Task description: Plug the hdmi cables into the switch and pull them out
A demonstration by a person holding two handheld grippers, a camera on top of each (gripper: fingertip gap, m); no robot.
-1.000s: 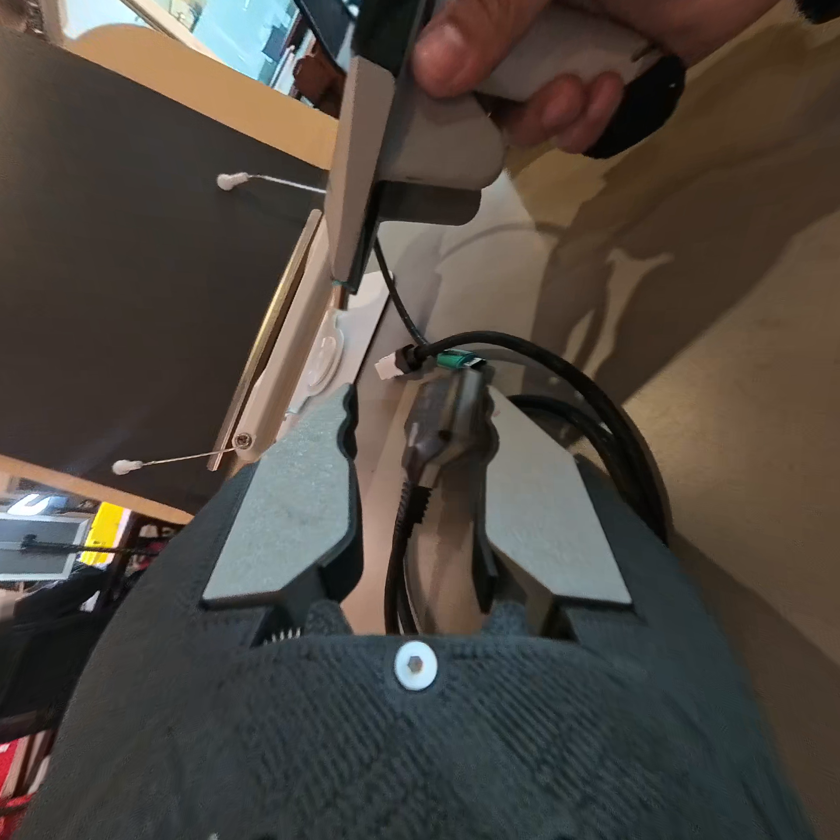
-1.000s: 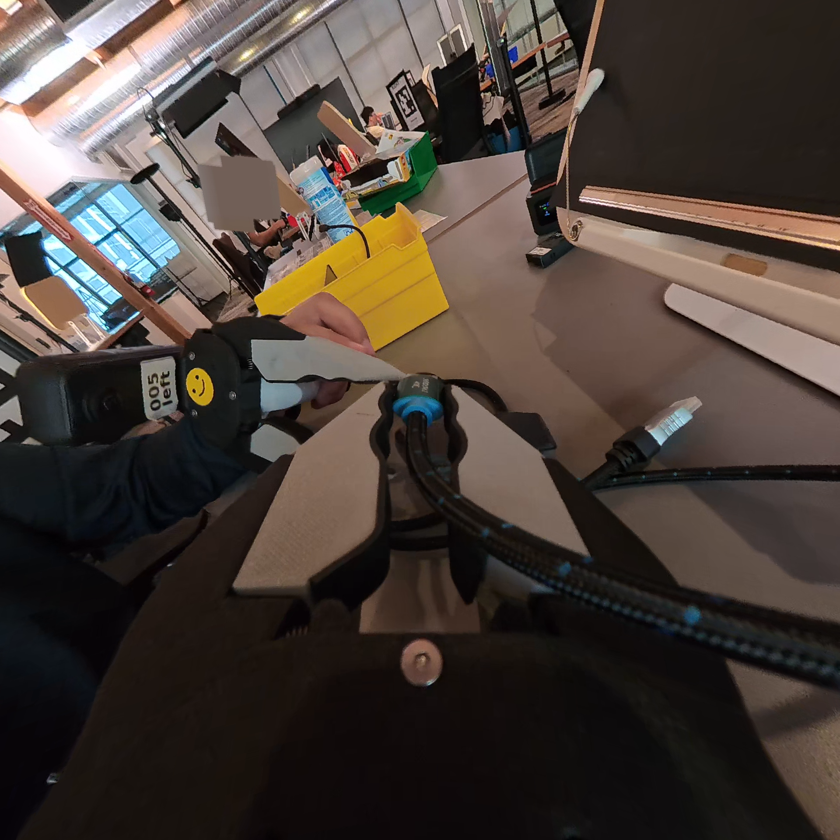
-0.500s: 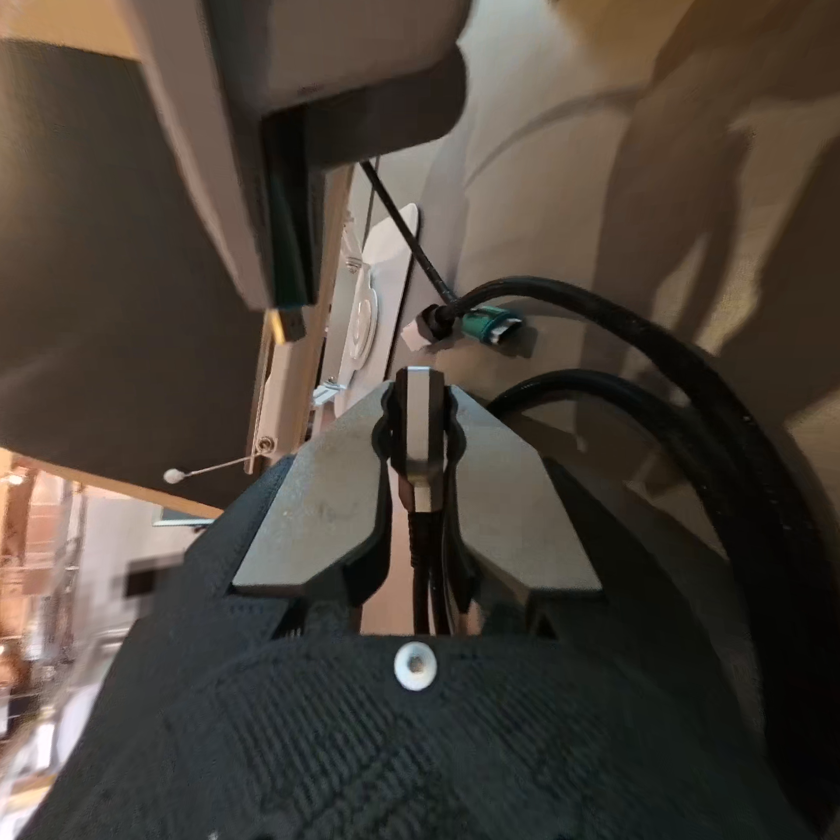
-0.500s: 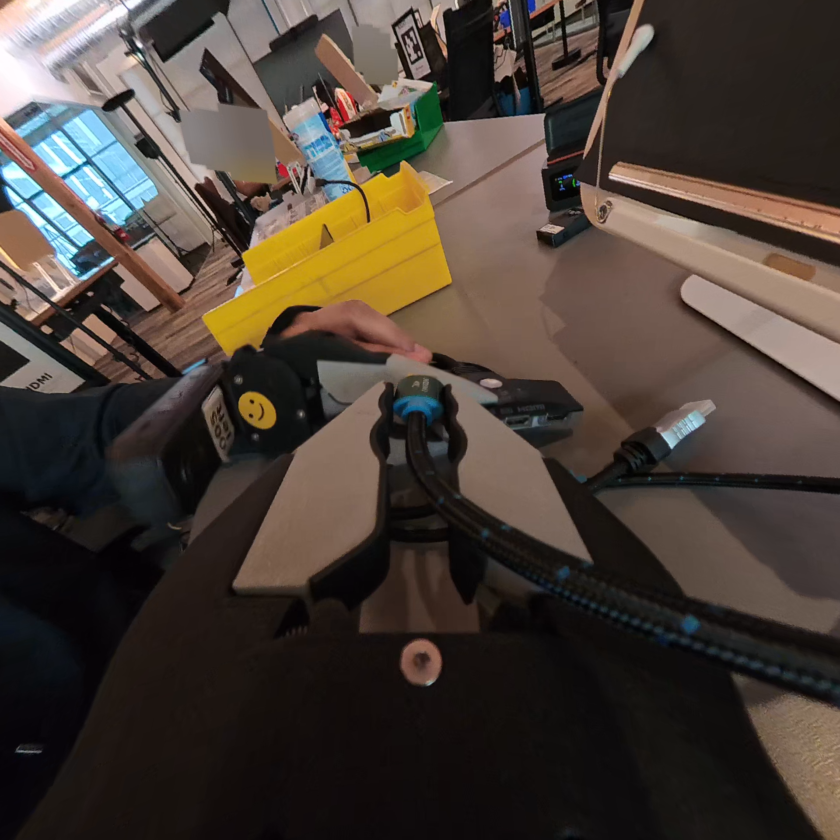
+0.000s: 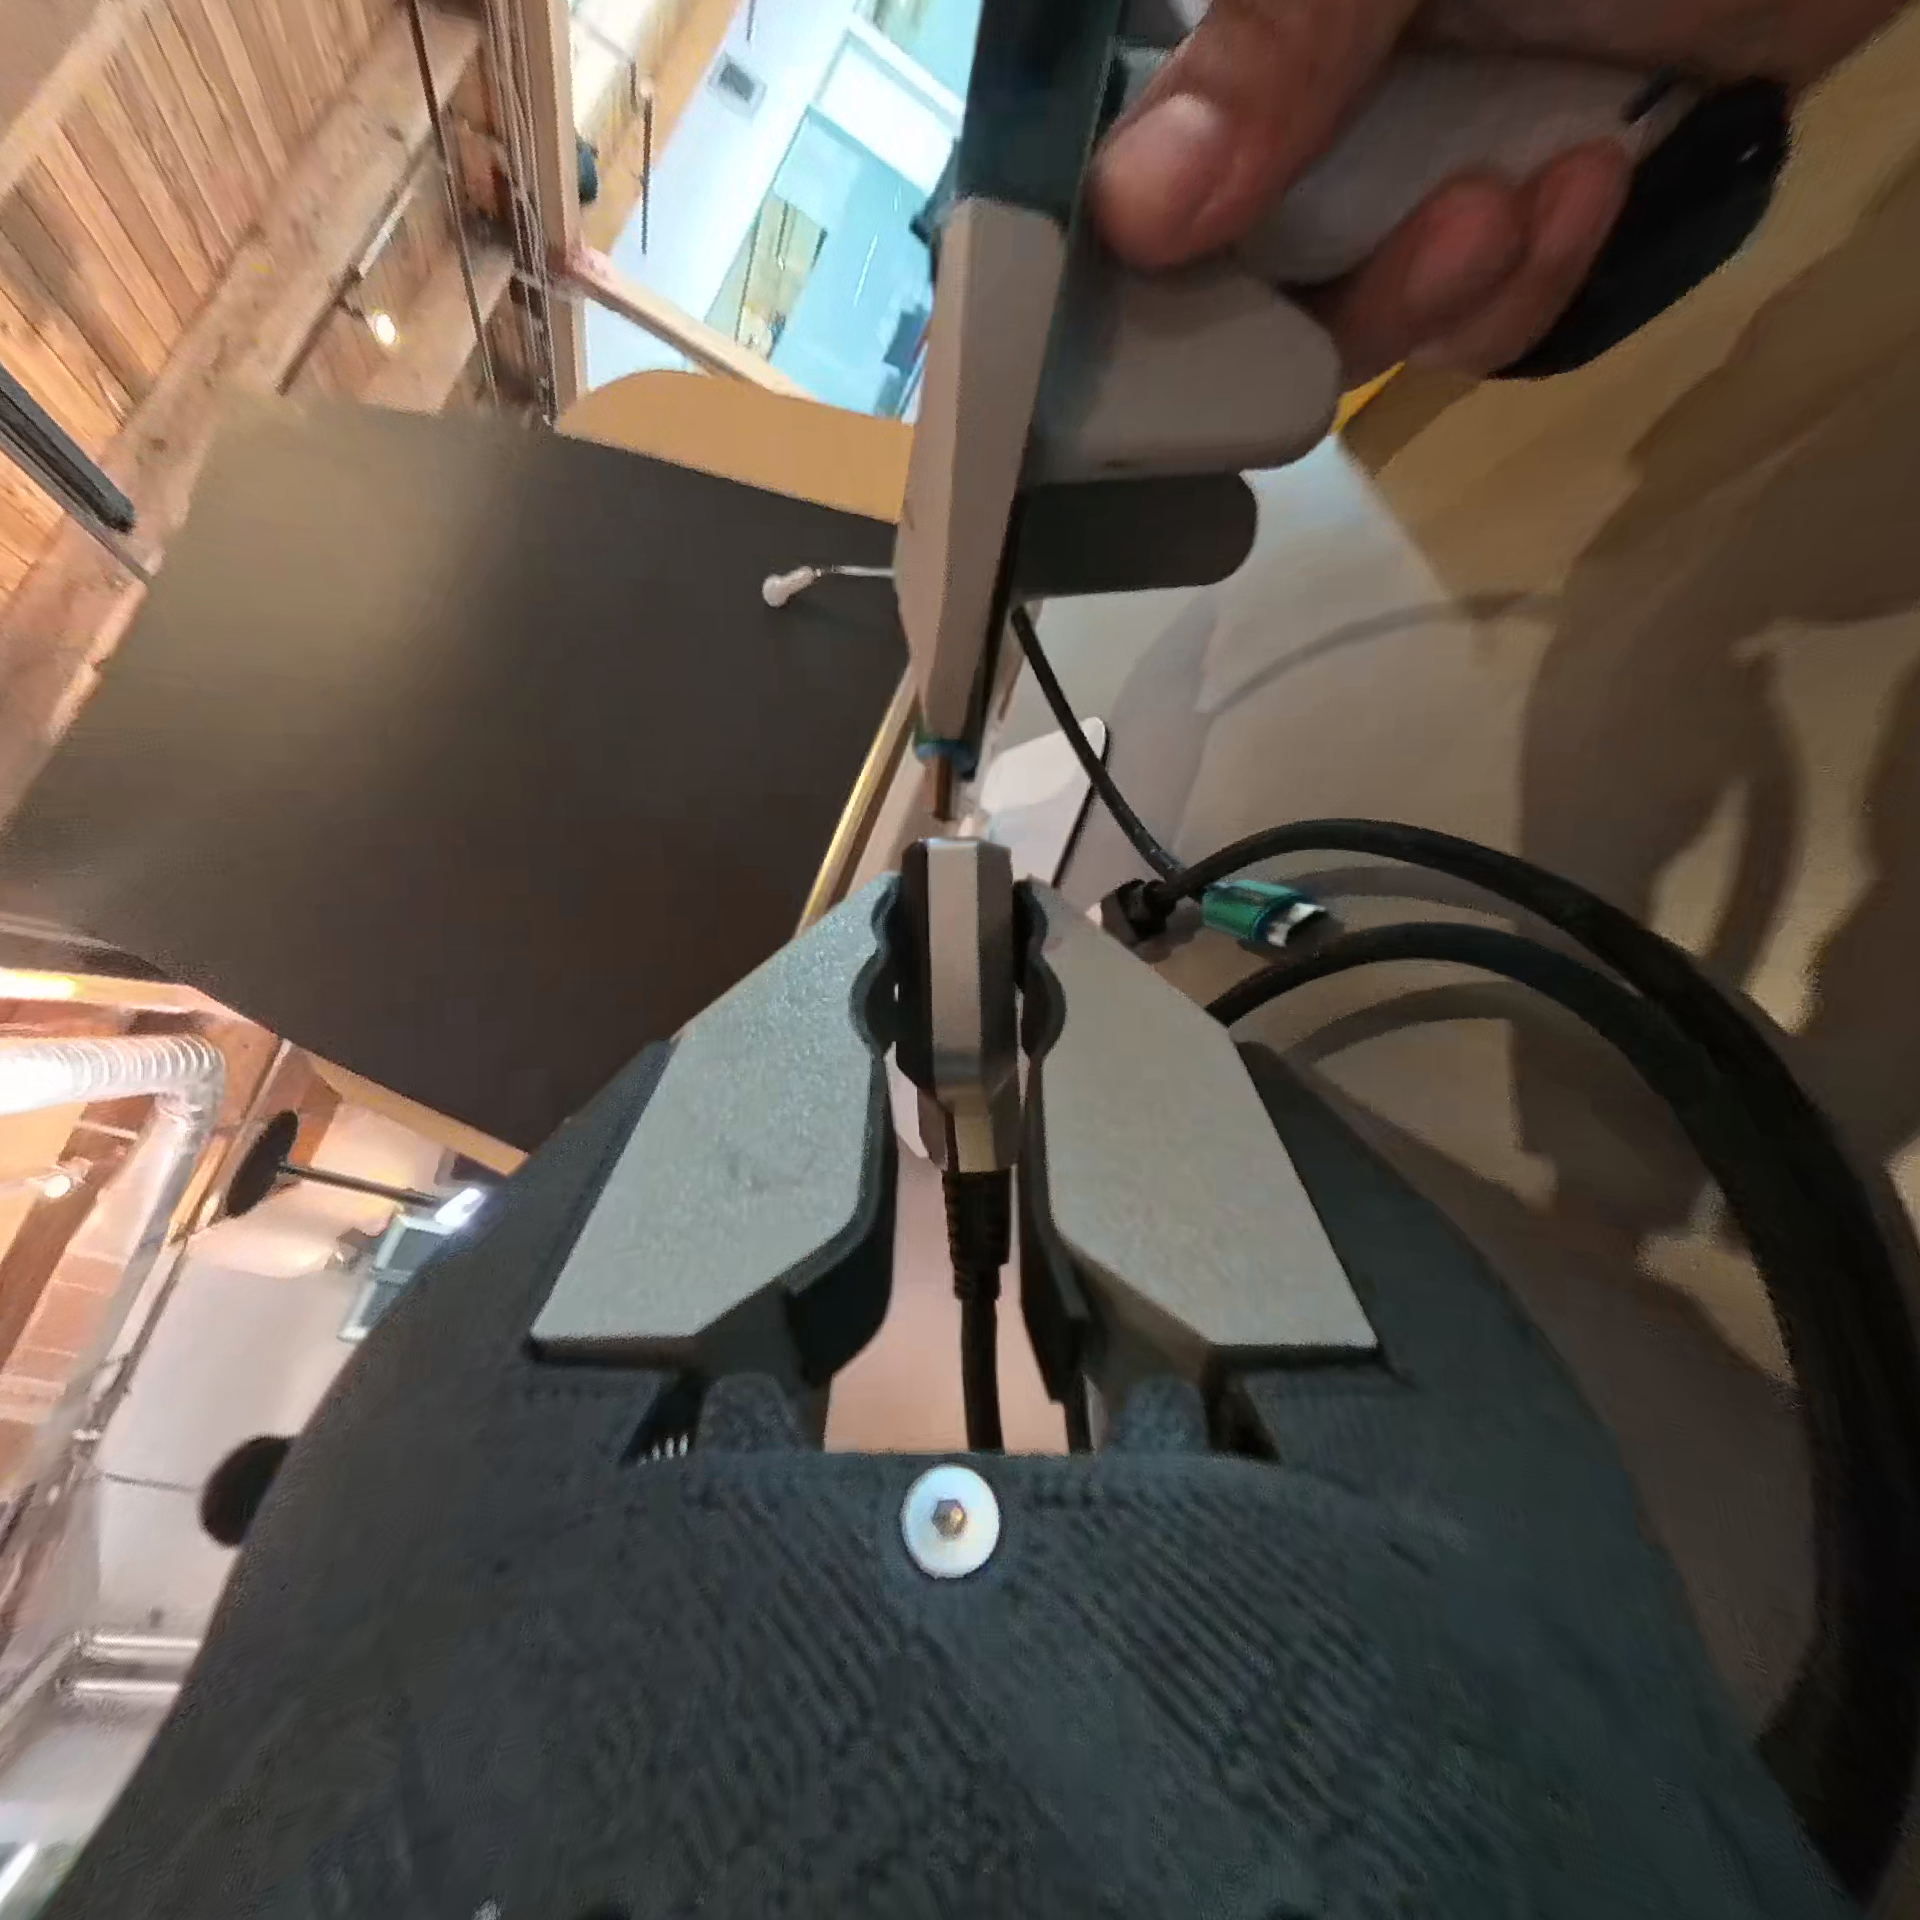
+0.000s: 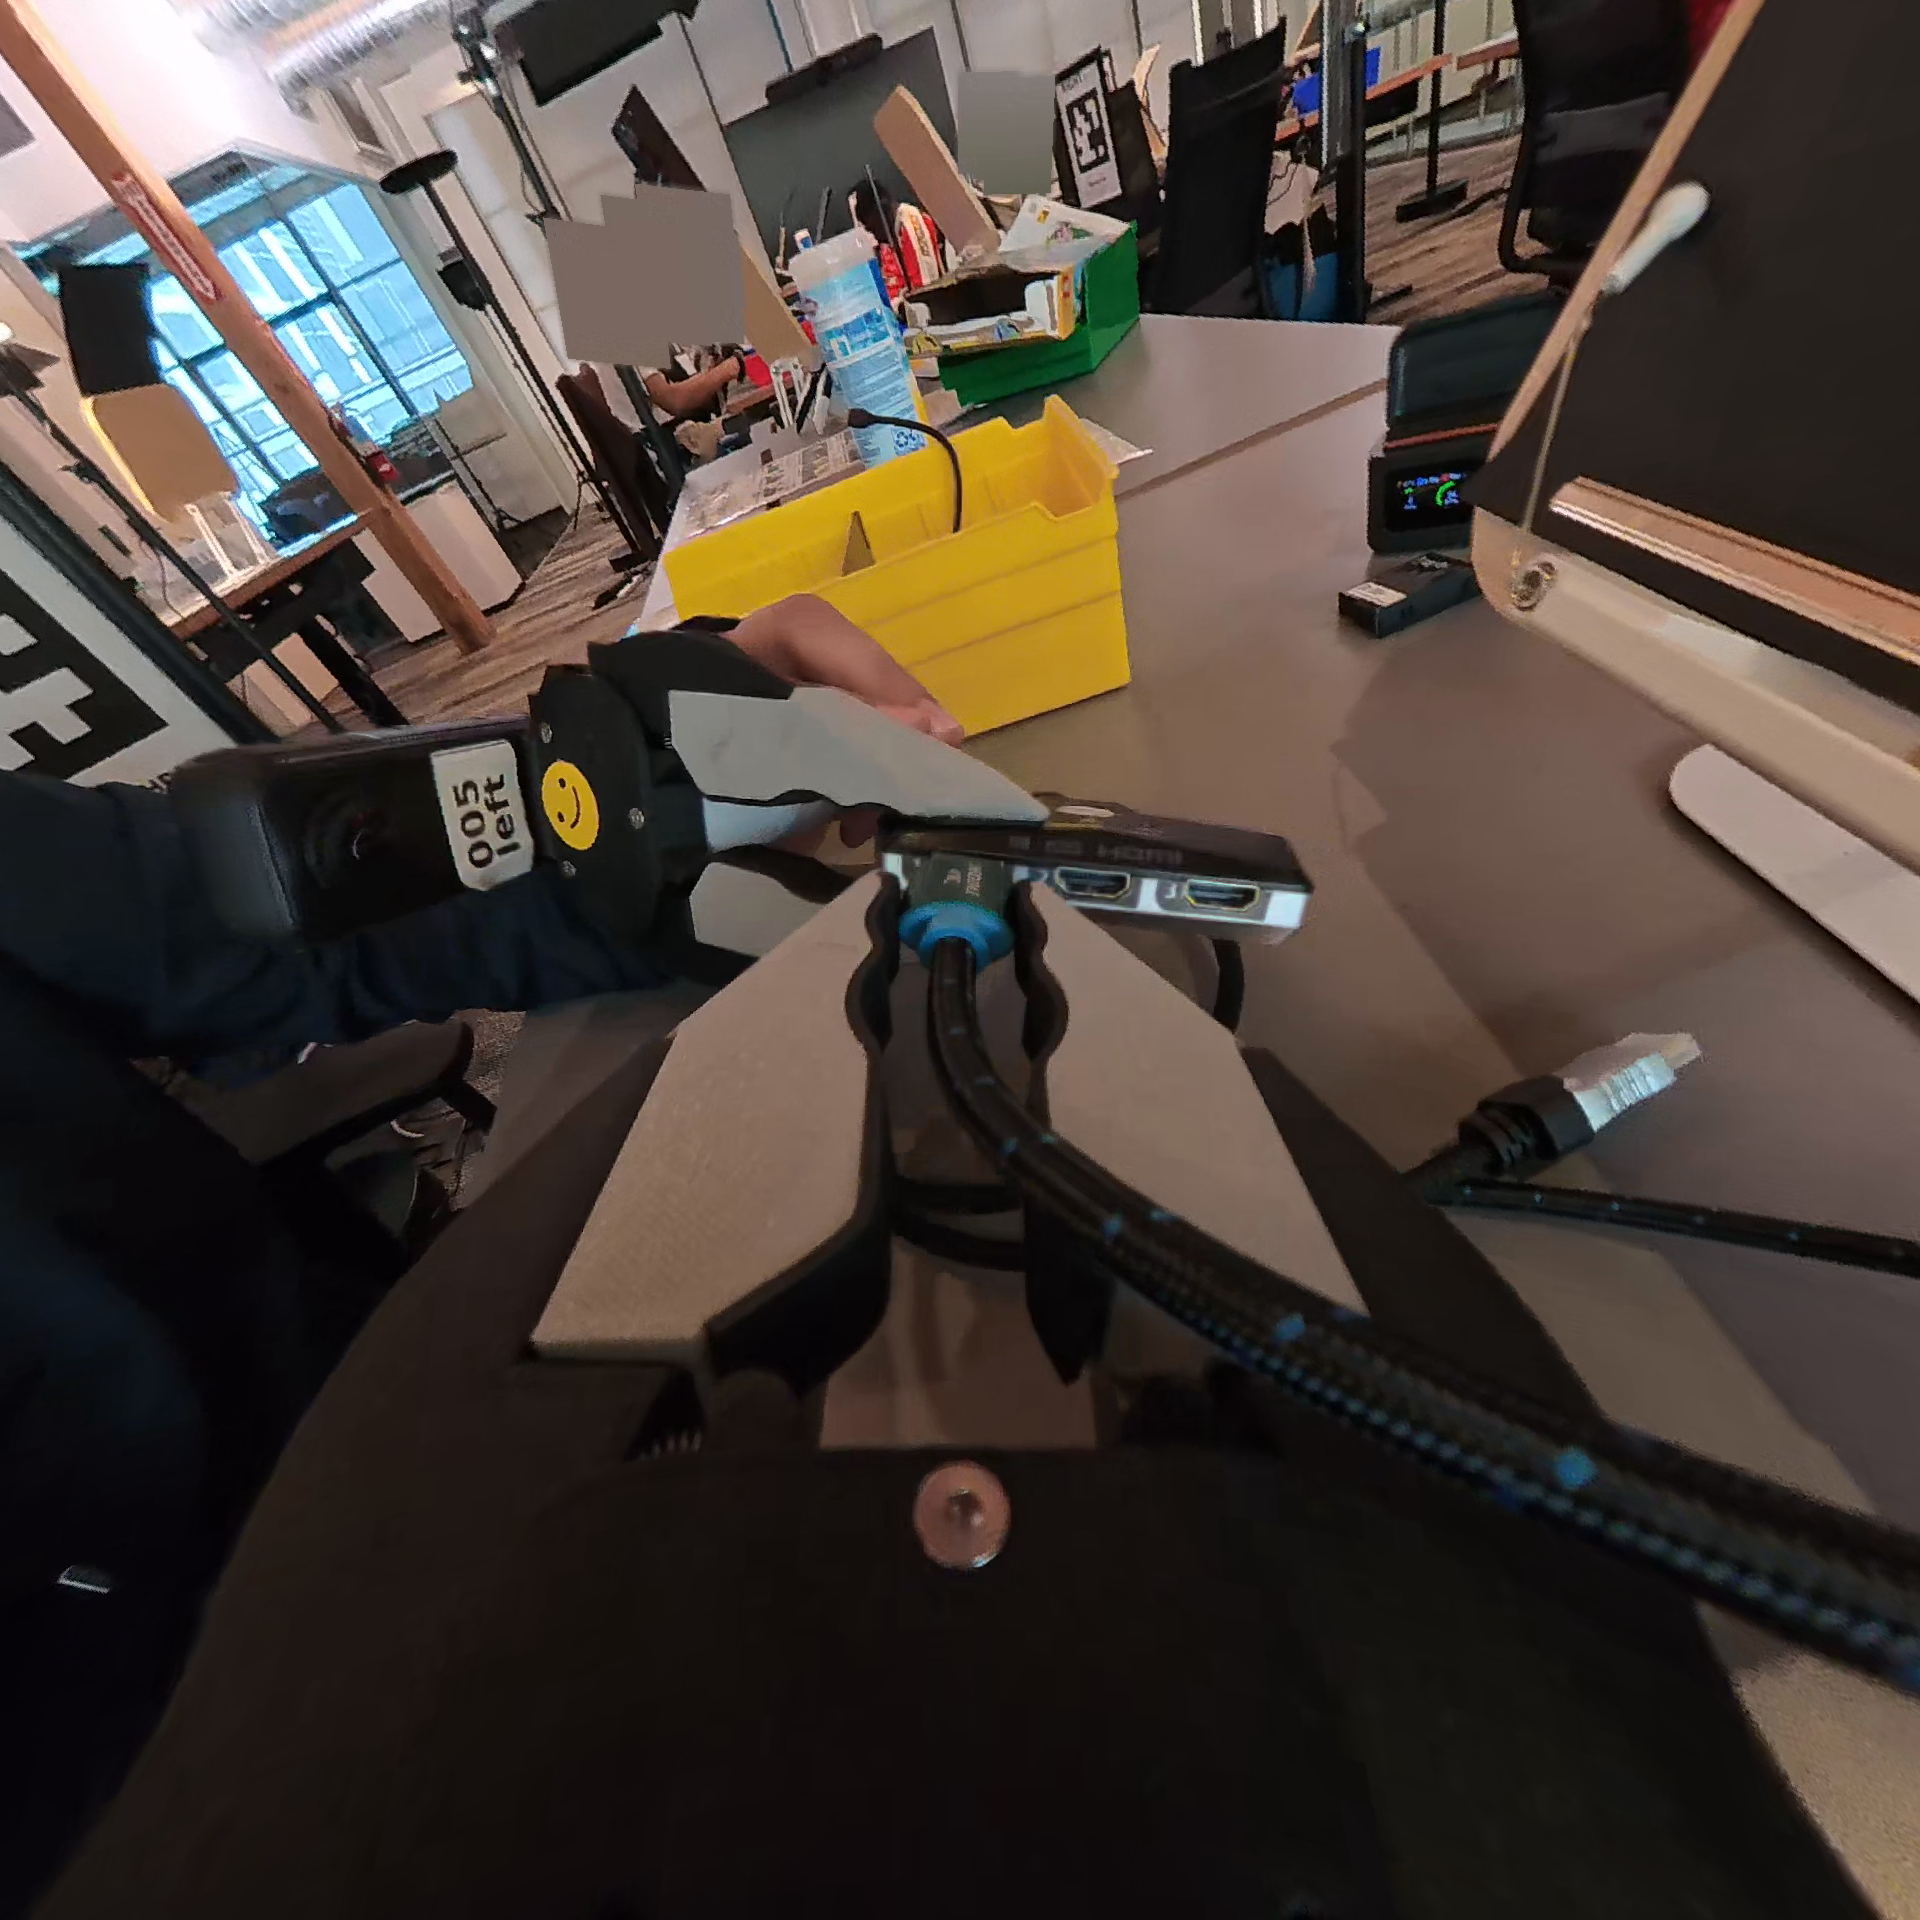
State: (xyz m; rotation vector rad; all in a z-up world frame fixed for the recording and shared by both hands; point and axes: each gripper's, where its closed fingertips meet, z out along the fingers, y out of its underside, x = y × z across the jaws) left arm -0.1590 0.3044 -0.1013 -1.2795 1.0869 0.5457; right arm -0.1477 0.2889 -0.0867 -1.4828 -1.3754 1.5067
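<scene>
Switch (image 6: 1091,868) is sitting off the bench (image 6: 1455,831), held edge-on in the left tongs (image 5: 958,987), which are clenching its dark slim body from the end opposite the ports; left wrist view is showing it as a narrow grey slab (image 5: 956,997) pinched between both pads with its own black lead (image 5: 977,1309) running back between them. Right tongs (image 6: 951,935) are clamping the blue-collared hdmi plug (image 6: 951,894), whose tip is meeting the leftmost port on the switch's front face; how deep it is seated is not clear. Two more ports (image 6: 1153,888) to its right are showing open. Braided black-and-blue cable (image 6: 1299,1340) is trailing from the plug back over the right pad. Second hdmi plug (image 6: 1610,1081), silver-headed, is lying loose on the bench to the right, well apart from the switch. Teal-shelled connector (image 5: 1247,920) is lying on the bench in the left wrist view, beside thick black cable loops (image 5: 1662,1039). Yellow bin (image 6: 935,592) is standing farther back on the bench. Black panel with a pale frame (image 6: 1714,416) is standing at the right edge.
</scene>
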